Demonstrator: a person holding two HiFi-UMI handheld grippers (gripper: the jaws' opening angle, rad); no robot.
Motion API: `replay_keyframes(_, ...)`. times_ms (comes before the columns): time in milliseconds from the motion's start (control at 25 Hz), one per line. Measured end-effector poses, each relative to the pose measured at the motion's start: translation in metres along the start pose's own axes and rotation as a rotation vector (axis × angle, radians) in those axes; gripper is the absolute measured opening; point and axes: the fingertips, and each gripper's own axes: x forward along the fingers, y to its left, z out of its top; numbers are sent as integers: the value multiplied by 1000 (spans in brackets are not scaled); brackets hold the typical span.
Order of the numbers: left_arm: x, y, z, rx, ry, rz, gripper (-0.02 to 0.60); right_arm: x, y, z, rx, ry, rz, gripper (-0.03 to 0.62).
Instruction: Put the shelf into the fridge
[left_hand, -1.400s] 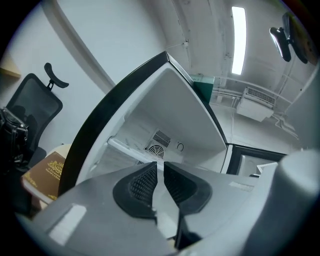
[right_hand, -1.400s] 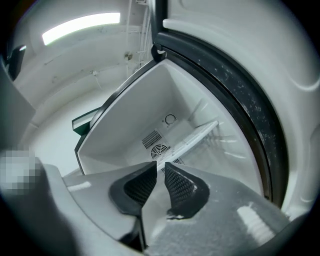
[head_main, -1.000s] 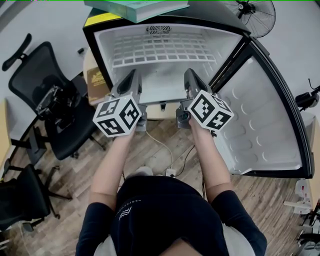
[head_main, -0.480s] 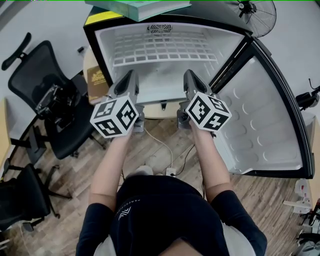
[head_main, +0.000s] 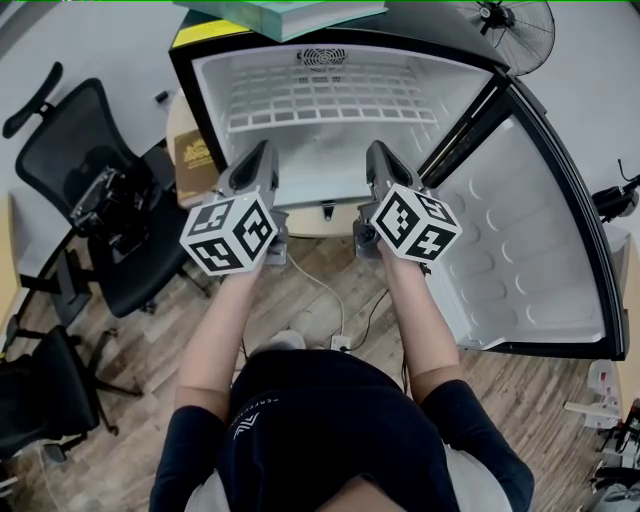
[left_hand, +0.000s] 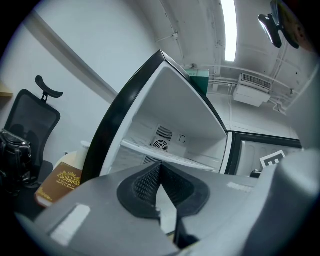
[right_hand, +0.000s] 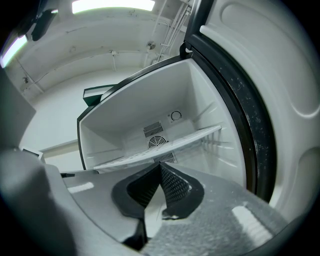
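Note:
The small black fridge (head_main: 200, 110) stands open in front of me, its door (head_main: 530, 240) swung out to the right. A white wire shelf (head_main: 320, 98) sits level inside the fridge, also seen as the shelf (left_hand: 170, 157) and the shelf (right_hand: 165, 147) in the two gripper views. My left gripper (head_main: 262, 158) and right gripper (head_main: 378, 156) hover side by side just before the fridge opening, below the shelf. Both are shut with nothing between their jaws; the left gripper (left_hand: 160, 167) and right gripper (right_hand: 160, 167) show their tips touching.
A green book (head_main: 290, 12) lies on top of the fridge. A brown box (head_main: 192, 155) on a round table stands left of the fridge. Black office chairs (head_main: 90, 200) are at the left, a fan (head_main: 512, 30) at the upper right. A cable (head_main: 335, 300) runs across the wooden floor.
Both grippers have shifted very slightly; otherwise nothing has visibly changed.

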Motion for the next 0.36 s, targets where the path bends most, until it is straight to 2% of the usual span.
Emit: replay_keyframes(360, 0, 3, 0, 0, 4, 1, 5, 3, 3, -1, -6, 5, 7, 0)
